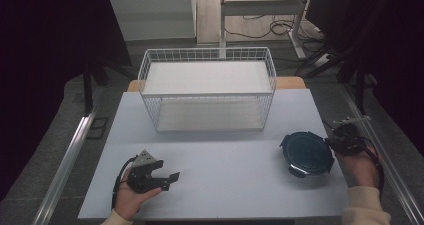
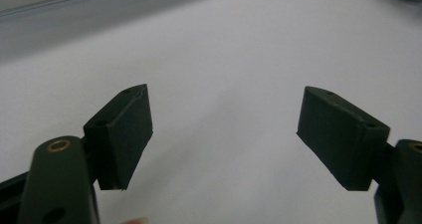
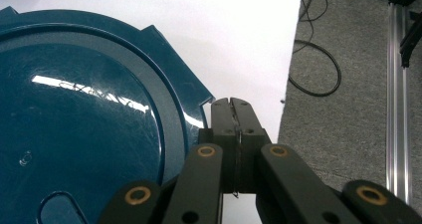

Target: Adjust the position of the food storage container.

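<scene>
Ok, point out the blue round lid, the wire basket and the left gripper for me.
blue round lid (image 1: 306, 154), high view, centre of its top.
wire basket (image 1: 207, 111), high view, front mesh wall.
left gripper (image 1: 172, 176), high view, midway between its open jaws.

Two black hand-held grippers: the left hand-held gripper (image 1: 170, 177) carries a grey three-cornered plate, brass pins stud the right hand-held gripper (image 3: 233, 104); cream sleeve cuffs (image 1: 367, 205).
</scene>
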A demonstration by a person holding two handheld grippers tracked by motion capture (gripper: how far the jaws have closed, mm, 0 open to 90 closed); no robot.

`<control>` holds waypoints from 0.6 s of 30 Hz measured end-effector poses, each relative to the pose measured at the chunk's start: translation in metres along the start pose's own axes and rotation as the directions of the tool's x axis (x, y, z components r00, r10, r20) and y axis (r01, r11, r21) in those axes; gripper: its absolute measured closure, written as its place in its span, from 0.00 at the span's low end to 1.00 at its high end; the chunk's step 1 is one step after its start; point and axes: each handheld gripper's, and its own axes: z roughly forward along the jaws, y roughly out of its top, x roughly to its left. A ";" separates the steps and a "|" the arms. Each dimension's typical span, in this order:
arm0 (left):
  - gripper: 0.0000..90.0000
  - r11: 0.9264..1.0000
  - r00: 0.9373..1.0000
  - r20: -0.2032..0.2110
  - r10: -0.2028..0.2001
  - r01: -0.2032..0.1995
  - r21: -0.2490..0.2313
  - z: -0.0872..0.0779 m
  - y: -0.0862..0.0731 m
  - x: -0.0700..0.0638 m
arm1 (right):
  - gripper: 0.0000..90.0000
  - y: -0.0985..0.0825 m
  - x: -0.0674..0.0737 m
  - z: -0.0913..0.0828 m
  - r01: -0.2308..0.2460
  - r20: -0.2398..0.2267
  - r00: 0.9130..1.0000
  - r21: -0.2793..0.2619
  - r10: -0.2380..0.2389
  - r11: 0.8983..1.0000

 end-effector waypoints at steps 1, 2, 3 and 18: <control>0.24 1.000 1.000 0.000 0.000 0.000 0.000 0.000 0.000 0.000 | 1.00 0.000 0.001 0.000 0.000 -0.004 1.000 0.000 0.000 1.000; 0.24 1.000 1.000 0.000 0.001 -0.001 0.000 0.000 0.000 0.000 | 1.00 0.001 0.004 0.000 0.003 -0.010 1.000 0.002 -0.003 1.000; 0.24 1.000 1.000 0.000 0.001 -0.001 0.000 0.000 0.000 0.000 | 1.00 0.001 0.004 0.000 0.003 -0.010 1.000 0.002 -0.003 1.000; 0.24 1.000 1.000 -0.002 -0.005 0.005 -0.008 -0.001 0.001 -0.001 | 1.00 0.014 0.057 0.003 0.090 -0.010 0.996 0.035 -0.090 0.995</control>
